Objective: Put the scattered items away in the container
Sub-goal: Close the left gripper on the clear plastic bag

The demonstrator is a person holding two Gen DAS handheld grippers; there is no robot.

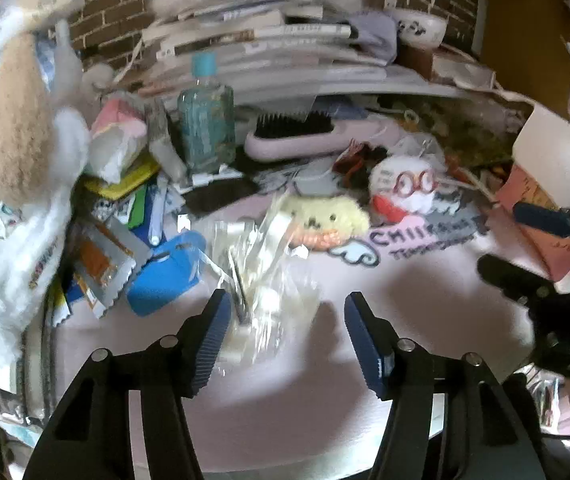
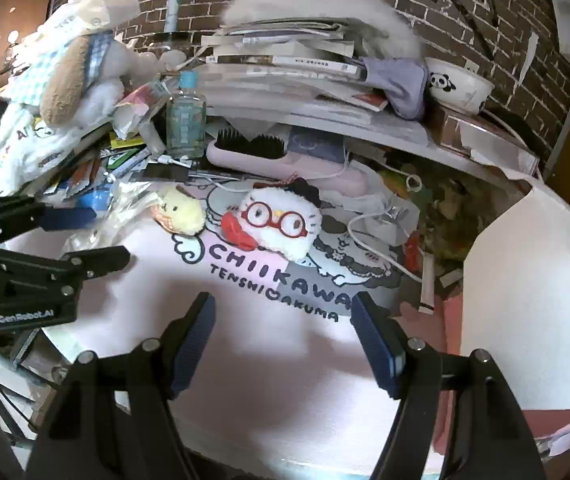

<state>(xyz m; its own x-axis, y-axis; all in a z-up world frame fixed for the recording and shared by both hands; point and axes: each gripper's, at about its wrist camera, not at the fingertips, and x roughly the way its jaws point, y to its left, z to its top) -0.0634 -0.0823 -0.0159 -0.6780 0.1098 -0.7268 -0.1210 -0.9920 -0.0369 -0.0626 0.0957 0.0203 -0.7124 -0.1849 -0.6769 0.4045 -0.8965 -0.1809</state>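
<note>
We see a pink surface [image 2: 285, 380] printed with "CHIIKAWA" lettering, crowded at its far side by a stack of books [image 2: 285, 60]. At the right stands a white container [image 2: 525, 300], its curved wall near our right hand-held gripper [image 2: 283, 340], whose jaws are spread wide with nothing between them. A fluffy dog plush [image 1: 17, 128] leans at the far left. Our left hand-held gripper [image 1: 285, 336] is likewise released, its fingers either side of a crinkled clear plastic wrapper [image 1: 261, 272] lying on the surface (whether they touch it, we cannot tell). Beyond that lie a pink hairbrush [image 1: 305, 140], a teal glass bottle [image 1: 207, 120], a white plush with red glasses [image 2: 281, 220] and a small yellow plush [image 2: 181, 210].
</note>
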